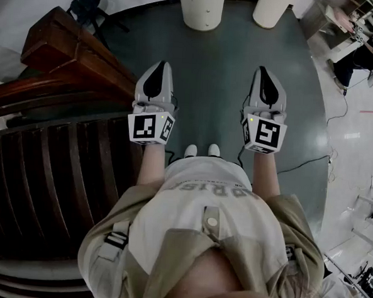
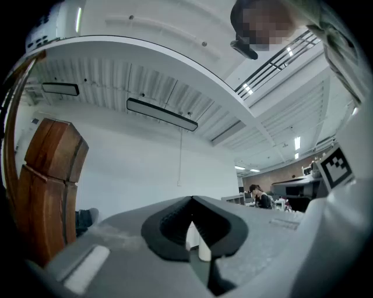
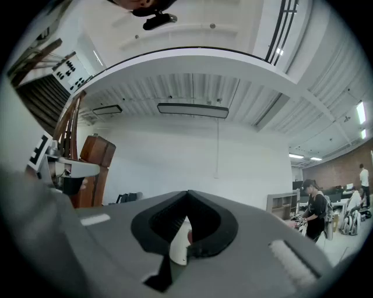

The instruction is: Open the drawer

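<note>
We hold the left gripper (image 1: 158,71) and right gripper (image 1: 265,76) with jaws pressed together, empty, side by side, roughly level above the floor (image 1: 212,84).

The person holds the left forearm (image 1: 152,167) and the right forearm (image 1: 265,176) out in front of the body, side by side and apart. The left gripper (image 1: 160,67) and the right gripper (image 1: 262,71) point forward, nearly level and almost parallel. The jaws of each gripper are pressed together, with nothing between them.
</note>
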Available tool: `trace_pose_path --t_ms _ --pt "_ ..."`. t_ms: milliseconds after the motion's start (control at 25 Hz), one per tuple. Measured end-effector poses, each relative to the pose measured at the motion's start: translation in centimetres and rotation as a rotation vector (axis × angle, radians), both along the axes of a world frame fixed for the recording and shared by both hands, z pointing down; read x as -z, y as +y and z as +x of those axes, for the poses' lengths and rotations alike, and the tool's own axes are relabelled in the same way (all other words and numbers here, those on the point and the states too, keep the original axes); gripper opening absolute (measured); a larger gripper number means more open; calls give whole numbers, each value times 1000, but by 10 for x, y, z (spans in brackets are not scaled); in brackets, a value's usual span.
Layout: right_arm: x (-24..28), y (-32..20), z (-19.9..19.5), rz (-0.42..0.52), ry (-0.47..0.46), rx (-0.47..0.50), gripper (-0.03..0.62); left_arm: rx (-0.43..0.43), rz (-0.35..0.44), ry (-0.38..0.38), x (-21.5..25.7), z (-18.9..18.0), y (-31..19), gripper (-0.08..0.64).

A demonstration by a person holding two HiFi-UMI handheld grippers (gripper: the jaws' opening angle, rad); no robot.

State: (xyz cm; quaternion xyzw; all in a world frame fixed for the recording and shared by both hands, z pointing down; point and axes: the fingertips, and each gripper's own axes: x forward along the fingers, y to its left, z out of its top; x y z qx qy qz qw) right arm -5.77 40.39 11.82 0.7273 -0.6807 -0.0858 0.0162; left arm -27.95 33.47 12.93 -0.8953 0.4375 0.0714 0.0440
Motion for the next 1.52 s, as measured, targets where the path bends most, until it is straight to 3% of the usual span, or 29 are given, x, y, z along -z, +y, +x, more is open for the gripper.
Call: trace_pose_path --t_ms 640,880,1080,1160,1240,1520 --pt "-4 -3 -1 -13 20 14 0 13 -18 11 -3 2 -2 5" --pt "-1 -1 10 29 -103 29 7 23 -13 2 -1 -3 -5 5" --pt "-4 -3 18 28 -140 54 231 18 -18 24 2 -9 -7 10" --pt "-4 -3 21 26 -139 49 284 -3 -28 25 3 -6 -7 186" --pt "-5 -2 25 22 -138 42 298 -17 -34 22 3 -2 -7 278" --pt "-10 -1 37 1 -125 35 308 -17 -51 7 -4 10 -6 308"
